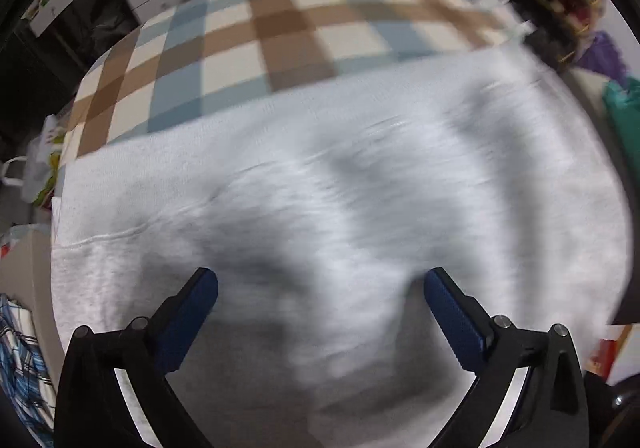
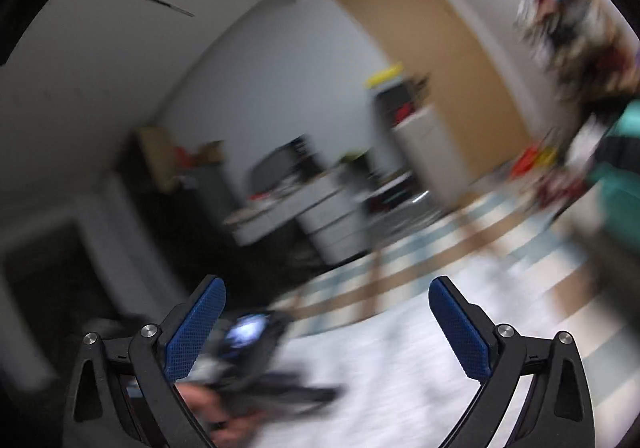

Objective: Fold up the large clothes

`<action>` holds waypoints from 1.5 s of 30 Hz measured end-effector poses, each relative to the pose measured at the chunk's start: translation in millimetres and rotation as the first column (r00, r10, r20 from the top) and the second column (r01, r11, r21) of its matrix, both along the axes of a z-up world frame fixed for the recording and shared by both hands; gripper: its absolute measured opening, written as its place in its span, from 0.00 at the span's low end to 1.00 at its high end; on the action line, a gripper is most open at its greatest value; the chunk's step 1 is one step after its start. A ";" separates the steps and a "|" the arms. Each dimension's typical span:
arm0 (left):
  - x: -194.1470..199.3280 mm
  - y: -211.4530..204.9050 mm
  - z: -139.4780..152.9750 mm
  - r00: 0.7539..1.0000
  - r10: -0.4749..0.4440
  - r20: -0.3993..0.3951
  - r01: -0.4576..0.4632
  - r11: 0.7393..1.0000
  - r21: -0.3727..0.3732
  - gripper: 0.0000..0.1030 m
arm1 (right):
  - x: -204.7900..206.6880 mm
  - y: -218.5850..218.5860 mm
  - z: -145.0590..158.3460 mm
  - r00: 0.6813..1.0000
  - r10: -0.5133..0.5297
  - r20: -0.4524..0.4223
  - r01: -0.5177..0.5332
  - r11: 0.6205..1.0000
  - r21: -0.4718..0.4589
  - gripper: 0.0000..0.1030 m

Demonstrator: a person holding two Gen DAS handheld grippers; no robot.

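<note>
Below my left gripper (image 1: 320, 280), jaws apart and empty, the grey sweatshirt (image 1: 340, 188) lies lengthwise across frame on the checked bed (image 1: 224, 36), while my right gripper (image 2: 327, 288), also wide, points away.

Checked blanket (image 1: 280, 32) beyond the garment (image 1: 320, 188) lies bare.
</note>
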State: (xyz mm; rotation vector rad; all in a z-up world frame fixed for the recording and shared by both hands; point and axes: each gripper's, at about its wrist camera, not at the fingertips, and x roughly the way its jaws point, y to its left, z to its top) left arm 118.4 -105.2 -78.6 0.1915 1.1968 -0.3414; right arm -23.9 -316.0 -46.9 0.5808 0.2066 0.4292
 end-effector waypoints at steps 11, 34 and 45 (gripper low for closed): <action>12.3 -19.7 -7.4 0.998 0.052 -0.045 -0.054 0.998 -0.042 0.98 | 52.3 -22.8 -34.8 0.874 0.413 -0.256 -0.299 0.872 0.386 1.00; 32.7 81.8 -19.3 0.978 0.199 0.071 -0.194 0.979 -0.065 0.99 | 195.1 23.7 -76.0 0.686 -0.301 -0.663 -0.136 0.841 -0.523 0.86; 40.9 95.5 -23.6 0.972 0.232 0.029 -0.229 0.970 -0.079 0.99 | 215.2 6.4 -78.4 0.649 -0.306 -0.696 -0.230 0.794 -0.563 0.86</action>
